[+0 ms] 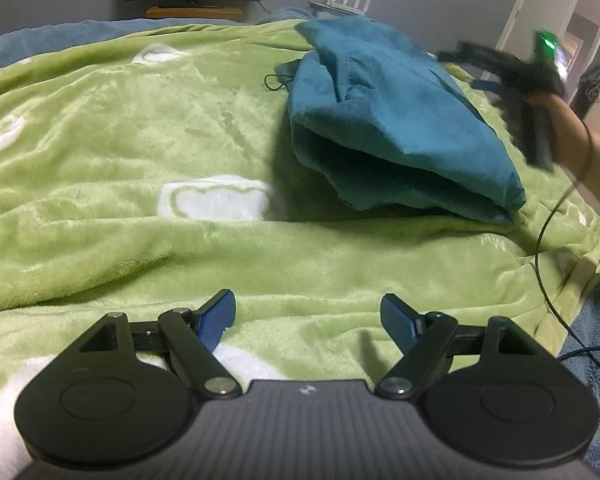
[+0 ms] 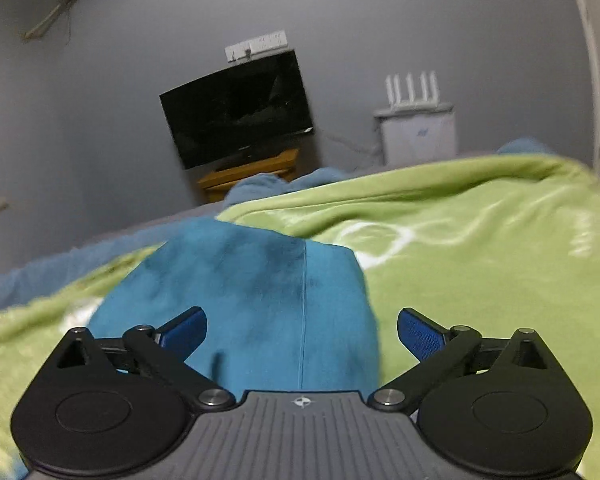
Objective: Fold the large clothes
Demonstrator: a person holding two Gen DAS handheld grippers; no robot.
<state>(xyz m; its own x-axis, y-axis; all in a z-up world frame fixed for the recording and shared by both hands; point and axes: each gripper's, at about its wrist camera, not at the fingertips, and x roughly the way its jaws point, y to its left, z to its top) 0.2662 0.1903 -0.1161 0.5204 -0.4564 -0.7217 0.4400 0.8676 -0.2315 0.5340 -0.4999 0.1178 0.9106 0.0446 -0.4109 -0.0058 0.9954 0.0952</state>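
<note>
Teal garment bundled on green blanket, both grippers wide and empty, left gripper low near blanket, right gripper above bundle; judged next: flatten, square edges before final fold.

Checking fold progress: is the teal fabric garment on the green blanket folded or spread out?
Folded. The teal fabric garment lies as a compact doubled bundle with layered edges on the green fleece blanket, untidy; neither gripper holds it.
</note>
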